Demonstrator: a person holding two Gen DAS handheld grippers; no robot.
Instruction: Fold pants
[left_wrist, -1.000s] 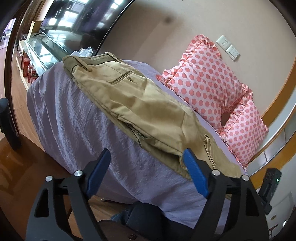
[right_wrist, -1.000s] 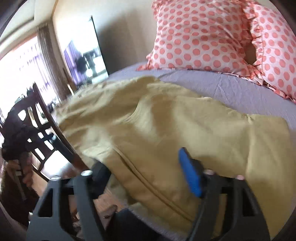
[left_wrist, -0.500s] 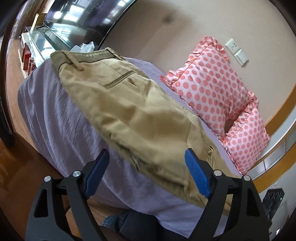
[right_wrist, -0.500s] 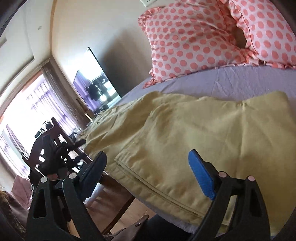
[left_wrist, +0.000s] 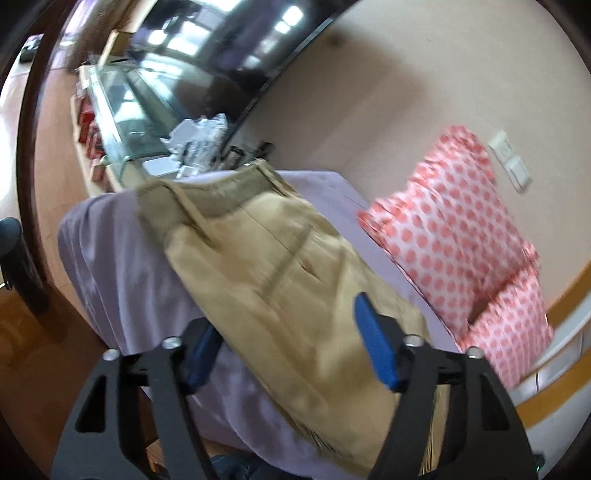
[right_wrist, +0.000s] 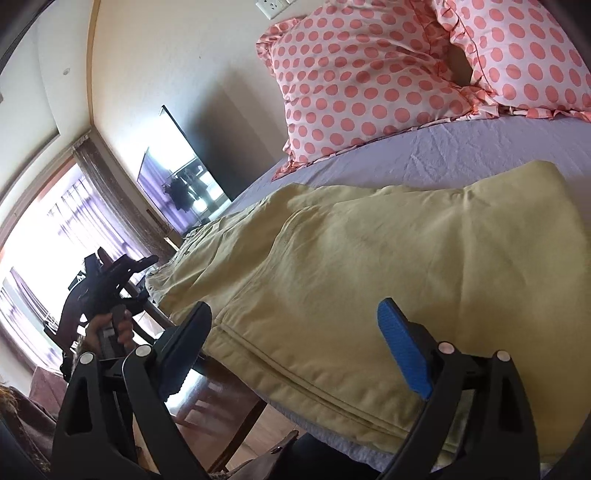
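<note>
Bedroom: lilac sheet (right_wrist: 480, 147) over the bed, two pink polka-dot pillows (right_wrist: 369, 77) propped against the wall, a dark TV (left_wrist: 229, 40) off beyond the far end.
Pants: khaki pants (right_wrist: 388, 266) lie flat on the sheet, already doubled leg on leg by the look of the stacked edges along my side.
Long axis: it runs along the near edge of the bed, waistband (left_wrist: 221, 195) at the TV end, the leg end toward the pillows.
Left gripper: my left gripper (left_wrist: 288, 354) has its blue pads wide apart and nothing between them; it hovers over the middle of the pants, looking up their length to the waistband.
Right gripper: my right gripper (right_wrist: 295, 347) also stands parted and empty, just off the bed edge at the leg end, the seamed edge right ahead of its fingertips.
Nearer hand: right for the leg end, left for the waistband, as I judge it.
Next move: I think the fold goes across the long axis, one end carried onto the other.
Doubt: the left view is blurred, so I cannot tell its height above the cloth.
</note>
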